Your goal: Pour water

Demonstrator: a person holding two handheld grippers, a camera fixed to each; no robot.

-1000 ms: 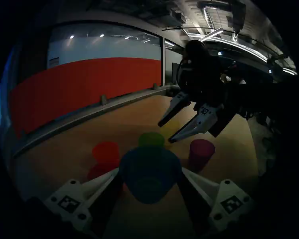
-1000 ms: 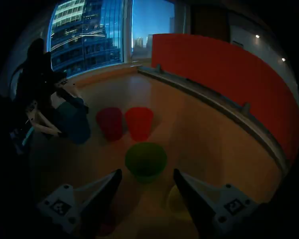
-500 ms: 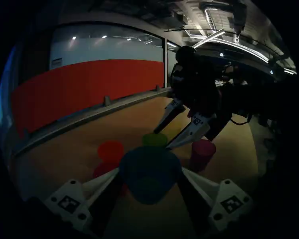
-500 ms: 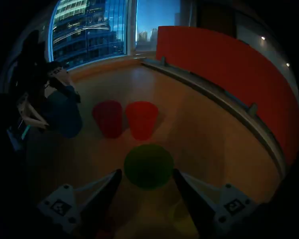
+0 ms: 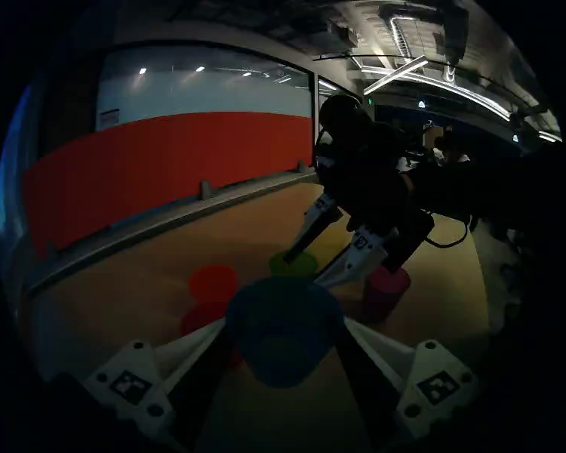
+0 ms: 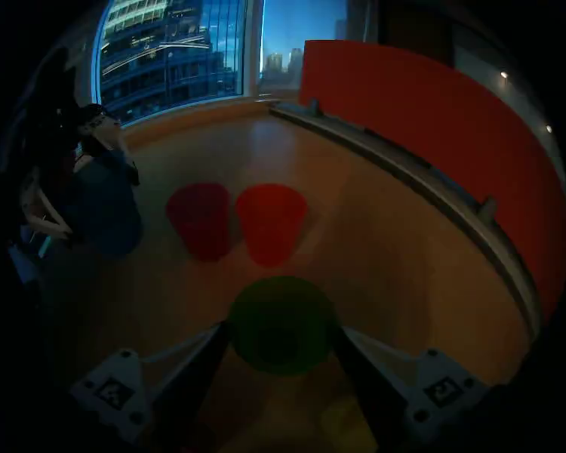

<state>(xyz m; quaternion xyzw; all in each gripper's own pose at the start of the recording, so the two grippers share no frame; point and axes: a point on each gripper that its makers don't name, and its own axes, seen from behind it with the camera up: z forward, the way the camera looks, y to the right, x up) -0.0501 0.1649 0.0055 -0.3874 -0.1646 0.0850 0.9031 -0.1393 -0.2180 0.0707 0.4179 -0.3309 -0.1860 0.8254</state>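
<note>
Your left gripper (image 5: 283, 326) clamps the blue cup (image 5: 283, 343); your right gripper (image 6: 279, 328) stands wide around the green cup (image 6: 281, 313).
In the left gripper view, a dark red cup (image 5: 196, 321) and a red cup (image 5: 213, 281) crowd the lower left beside your finger, and a magenta cup (image 5: 386, 283) stands at right. In the right gripper view, the green cup sits at lower centre just beside both spread fingers; contact I cannot tell. A yellow cup (image 6: 343, 423) shows at the bottom right, partly behind the finger.
</note>
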